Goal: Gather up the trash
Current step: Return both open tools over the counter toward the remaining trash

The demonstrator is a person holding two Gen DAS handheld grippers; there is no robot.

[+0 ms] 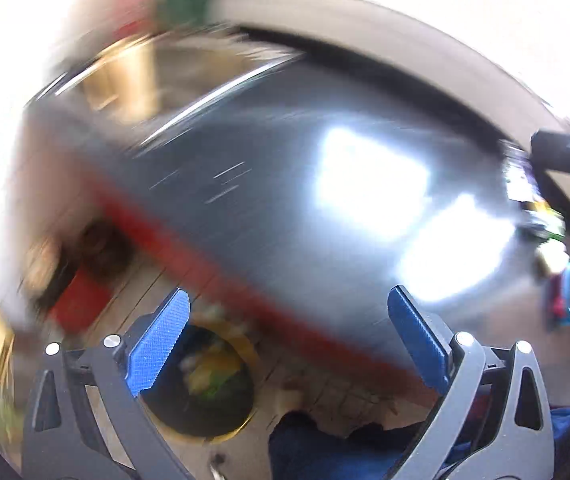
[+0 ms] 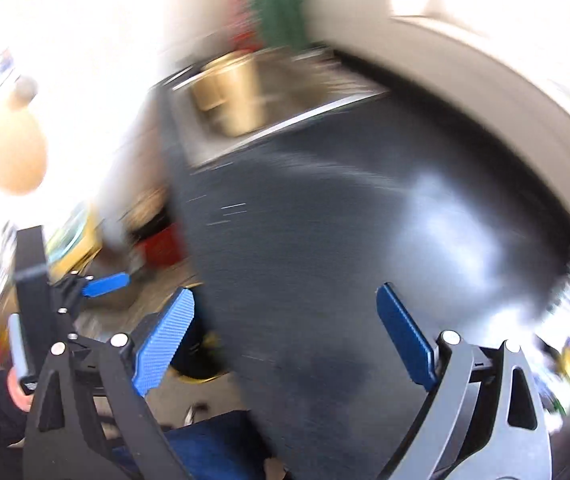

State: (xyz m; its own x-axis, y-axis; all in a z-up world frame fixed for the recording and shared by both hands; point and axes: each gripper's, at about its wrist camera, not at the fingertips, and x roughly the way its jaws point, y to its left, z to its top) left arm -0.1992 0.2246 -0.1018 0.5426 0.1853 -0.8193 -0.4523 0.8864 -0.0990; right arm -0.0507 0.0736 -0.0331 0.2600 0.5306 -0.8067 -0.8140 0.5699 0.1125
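Both views are blurred. In the left wrist view my left gripper (image 1: pixel 287 332) is open with nothing between its blue pads. Below it on the floor stands a round bin (image 1: pixel 241 344) with a yellow rim, dark inside, holding colourful scraps (image 1: pixel 205 376). A heap of colourful wrappers (image 1: pixel 545 236) lies at the right end of the dark countertop (image 1: pixel 265 208). My right gripper (image 2: pixel 285 332) is open and empty above the countertop (image 2: pixel 325 220). The wrappers (image 2: pixel 565 344) sit to its right, the bin's rim (image 2: pixel 201 378) to its left. A blue finger (image 2: pixel 105 283) of the left gripper shows at the left.
The countertop has a red front edge (image 1: pixel 189 256). A steel sink (image 2: pixel 305 92) with a brass-coloured pot (image 2: pixel 229 92) lies at its far end. Red and brown items (image 1: pixel 81 304) stand on the floor. Blue cloth (image 1: pixel 325 452) fills the bottom. A hand (image 2: pixel 17 394) holds the left gripper's grip.
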